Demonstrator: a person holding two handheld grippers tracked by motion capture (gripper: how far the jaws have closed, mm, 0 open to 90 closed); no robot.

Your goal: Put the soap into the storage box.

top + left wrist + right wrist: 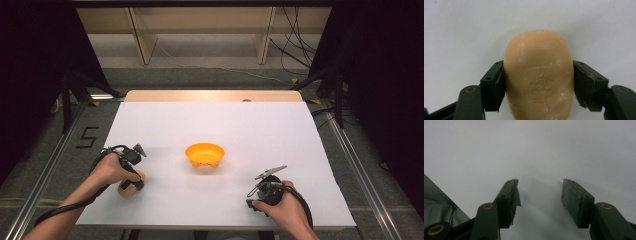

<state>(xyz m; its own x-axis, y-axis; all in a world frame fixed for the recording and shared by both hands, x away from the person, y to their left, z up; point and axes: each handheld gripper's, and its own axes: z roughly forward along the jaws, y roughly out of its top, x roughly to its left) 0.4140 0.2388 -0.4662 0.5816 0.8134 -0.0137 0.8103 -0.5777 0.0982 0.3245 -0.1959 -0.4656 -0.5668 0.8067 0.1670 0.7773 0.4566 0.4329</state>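
Observation:
A tan, rounded bar (539,57) with a stamped mark lies on the white table (240,125). My left gripper (539,77) is shut on it, one pad pressing on each long side. From above, the left gripper (134,181) points down at the front left, and the tan bar (126,190) peeks out beneath it. An orange bowl (205,154) stands in the middle of the table, to the right of that gripper. At the front right, my right gripper (252,201) is open; in its own view the right gripper (540,192) has nothing between its pads.
The table's front edge runs just below both hands, and dark floor (436,202) shows at the lower left of the right gripper view. A bare wooden strip (210,95) borders the far side. Shelf legs and cables (295,50) stand beyond it.

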